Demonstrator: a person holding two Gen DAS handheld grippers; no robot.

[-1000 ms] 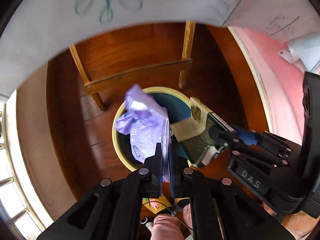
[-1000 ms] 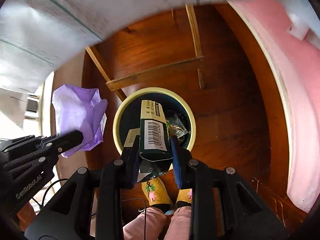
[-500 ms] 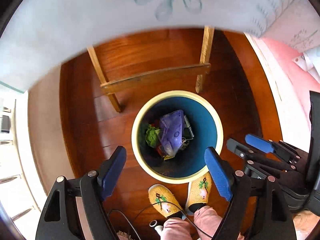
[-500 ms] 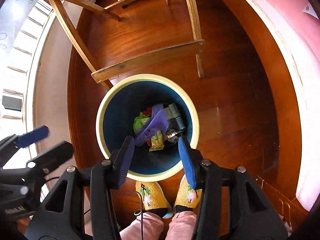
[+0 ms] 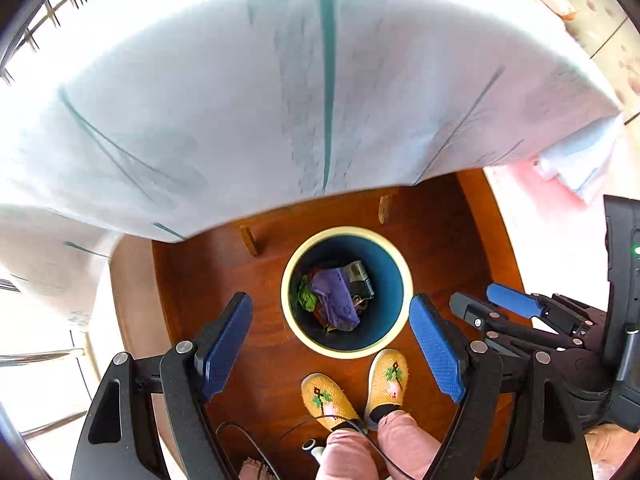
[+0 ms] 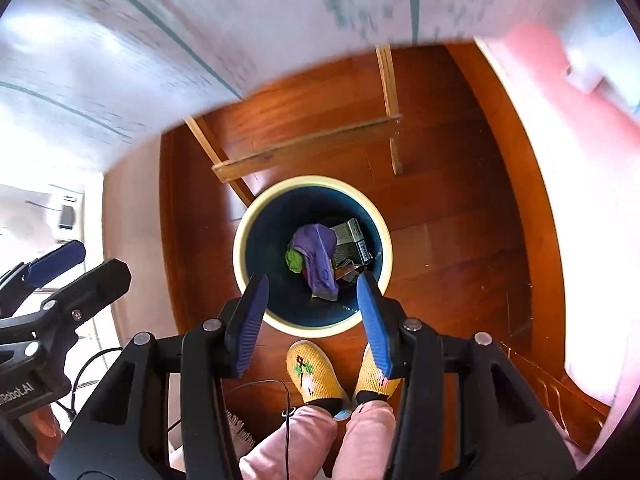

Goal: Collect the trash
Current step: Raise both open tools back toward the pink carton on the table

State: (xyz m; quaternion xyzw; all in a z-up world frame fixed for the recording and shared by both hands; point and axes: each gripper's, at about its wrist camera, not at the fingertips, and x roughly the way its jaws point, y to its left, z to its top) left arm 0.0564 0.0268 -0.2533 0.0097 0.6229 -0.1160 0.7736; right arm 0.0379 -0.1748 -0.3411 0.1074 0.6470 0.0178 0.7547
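Observation:
A round bin with a cream rim (image 5: 285, 288) (image 6: 240, 240) and blue inside stands on the wooden floor. In it lie a purple wrapper (image 5: 334, 298) (image 6: 318, 254), a dark carton (image 5: 358, 276) (image 6: 350, 242) and green trash (image 5: 306, 300) (image 6: 293, 260). My left gripper (image 5: 332, 316) is open and empty, well above the bin. My right gripper (image 6: 312, 292) is open and empty above the bin; it also shows at the right of the left wrist view (image 5: 486, 300).
A table under a white cloth with teal lines (image 5: 280, 100) (image 6: 200, 32) overhangs the bin; its wooden legs and crossbar (image 6: 308, 148) stand behind it. Yellow slippers (image 5: 352, 388) (image 6: 316, 372) are just in front of the bin. A pink surface (image 6: 580, 200) is right.
Both grippers opened and dropped the purple wrapper and the carton into the bin. Both have since risen away from it, toward the table's height.

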